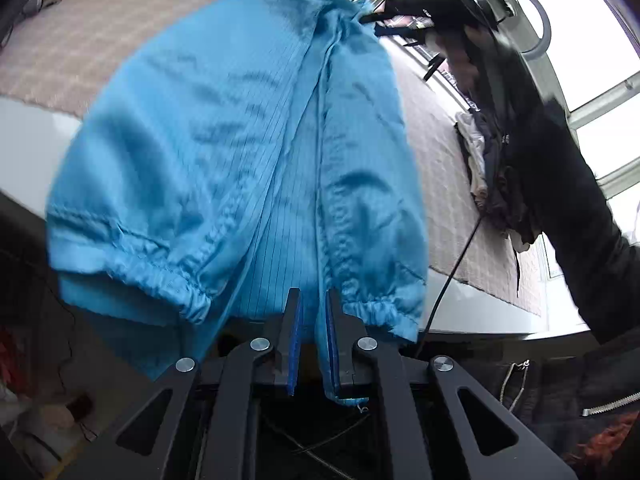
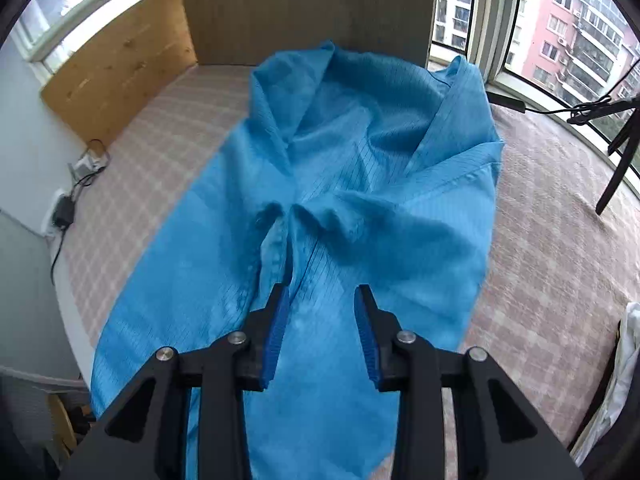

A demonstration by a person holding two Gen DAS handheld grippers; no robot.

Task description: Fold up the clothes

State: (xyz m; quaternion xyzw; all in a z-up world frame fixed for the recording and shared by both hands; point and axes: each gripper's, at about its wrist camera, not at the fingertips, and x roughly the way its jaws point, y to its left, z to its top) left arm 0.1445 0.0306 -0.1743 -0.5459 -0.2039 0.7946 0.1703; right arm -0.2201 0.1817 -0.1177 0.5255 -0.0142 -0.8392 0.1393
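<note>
A blue striped garment (image 1: 224,152) with elastic cuffs hangs stretched above the checked bed cover. My left gripper (image 1: 314,300) is shut on a strip of its hem, which runs down between the blue pads. In the left wrist view my right gripper (image 1: 380,24) sits at the garment's far end, at the collar edge; its grip there is blurred. In the right wrist view the garment (image 2: 340,200) spreads below my right gripper (image 2: 322,292), whose jaws stand apart with cloth lying under them.
The bed with its pinkish checked cover (image 2: 560,248) fills the area below. A pile of dark and white clothes (image 1: 488,168) lies on the bed near the window. A wooden headboard (image 2: 120,64) and a charger with cables (image 2: 64,208) are at the left.
</note>
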